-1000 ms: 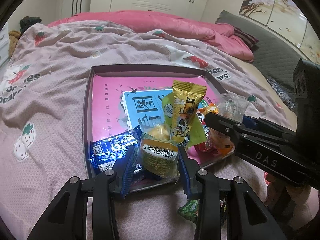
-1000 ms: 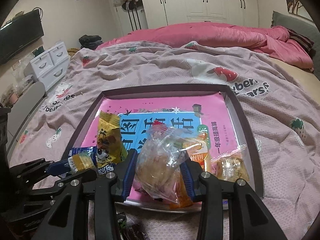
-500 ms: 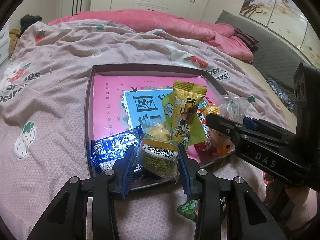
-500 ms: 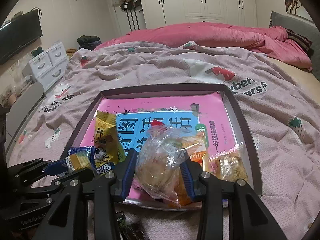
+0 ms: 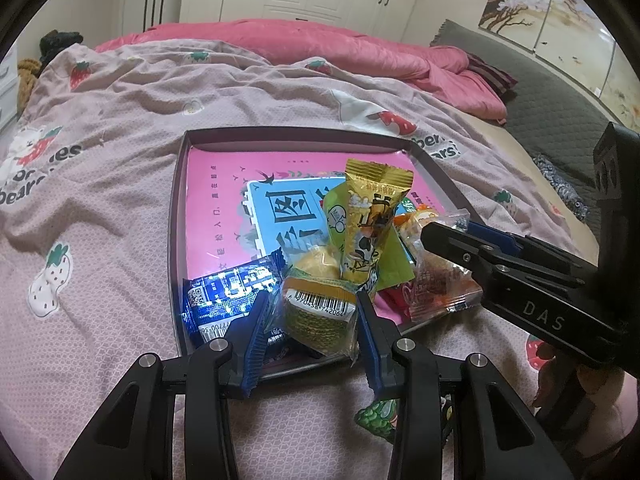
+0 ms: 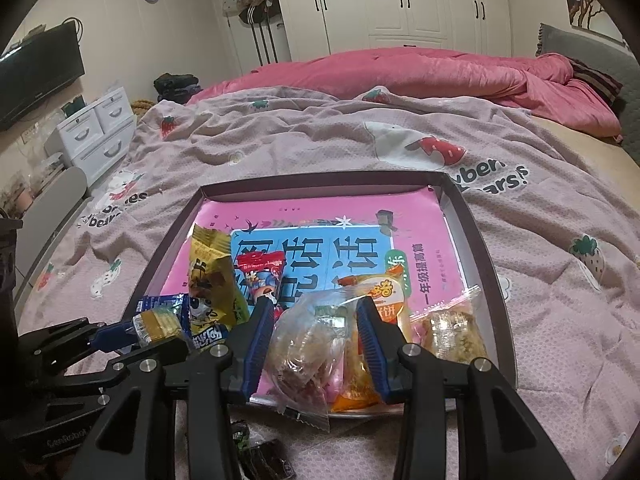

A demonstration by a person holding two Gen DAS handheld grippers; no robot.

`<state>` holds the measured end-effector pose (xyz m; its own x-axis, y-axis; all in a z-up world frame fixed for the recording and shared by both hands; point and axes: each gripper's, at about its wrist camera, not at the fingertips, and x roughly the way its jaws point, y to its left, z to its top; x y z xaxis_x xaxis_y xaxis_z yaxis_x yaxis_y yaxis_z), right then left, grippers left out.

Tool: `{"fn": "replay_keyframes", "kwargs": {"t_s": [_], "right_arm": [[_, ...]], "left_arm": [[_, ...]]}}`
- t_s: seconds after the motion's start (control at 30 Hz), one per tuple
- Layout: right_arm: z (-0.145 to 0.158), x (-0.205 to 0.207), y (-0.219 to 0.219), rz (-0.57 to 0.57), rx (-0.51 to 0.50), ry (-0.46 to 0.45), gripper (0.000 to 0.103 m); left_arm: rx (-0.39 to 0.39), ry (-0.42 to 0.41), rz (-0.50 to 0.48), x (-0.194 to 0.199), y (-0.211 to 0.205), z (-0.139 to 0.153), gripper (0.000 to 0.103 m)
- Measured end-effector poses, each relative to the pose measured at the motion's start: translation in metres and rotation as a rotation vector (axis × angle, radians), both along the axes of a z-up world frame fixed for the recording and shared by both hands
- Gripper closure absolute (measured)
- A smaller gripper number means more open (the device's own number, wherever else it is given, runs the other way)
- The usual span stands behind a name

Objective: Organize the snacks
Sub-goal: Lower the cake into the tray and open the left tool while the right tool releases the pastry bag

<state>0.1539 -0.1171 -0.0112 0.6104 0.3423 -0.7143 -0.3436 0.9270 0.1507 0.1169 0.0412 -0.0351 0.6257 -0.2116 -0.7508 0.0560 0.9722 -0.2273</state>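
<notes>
A shallow dark-rimmed tray with a pink and blue printed liner lies on the bed. My left gripper is shut on a clear-wrapped green biscuit pack at the tray's near edge. My right gripper is shut on a clear bag of brown snacks over the near edge; it also shows in the left wrist view. In the tray lie a yellow packet, a blue packet, a red packet, an orange packet and a clear bag.
The tray sits on a pink strawberry-print blanket. A green wrapper and dark wrappers lie on the blanket in front of the tray. A pink duvet is bunched at the far side. White drawers stand at the left.
Both grippers have kept their hold. The right gripper with the clear bag has eased slightly down and toward the tray's near edge. The left gripper has barely moved.
</notes>
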Motion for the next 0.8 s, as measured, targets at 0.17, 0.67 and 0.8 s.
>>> {"fn": "replay_keyframes", "kwargs": {"t_s": [0.17,0.67,0.8], "right_arm": [[0.005,-0.006,-0.006,-0.004,-0.009,-0.019,0.06],[0.014,-0.019,-0.028,-0.037,0.01,-0.027,0.056],[0.018,-0.025,-0.03,-0.032,0.012,-0.034,0.055]], "left_arm": [[-0.01,-0.001,0.001,0.0,0.0,0.0,0.06],[-0.022,-0.005,0.013,-0.001,0.006,0.002,0.051],[-0.023,-0.01,0.017,-0.003,0.008,0.004,0.047]]}}
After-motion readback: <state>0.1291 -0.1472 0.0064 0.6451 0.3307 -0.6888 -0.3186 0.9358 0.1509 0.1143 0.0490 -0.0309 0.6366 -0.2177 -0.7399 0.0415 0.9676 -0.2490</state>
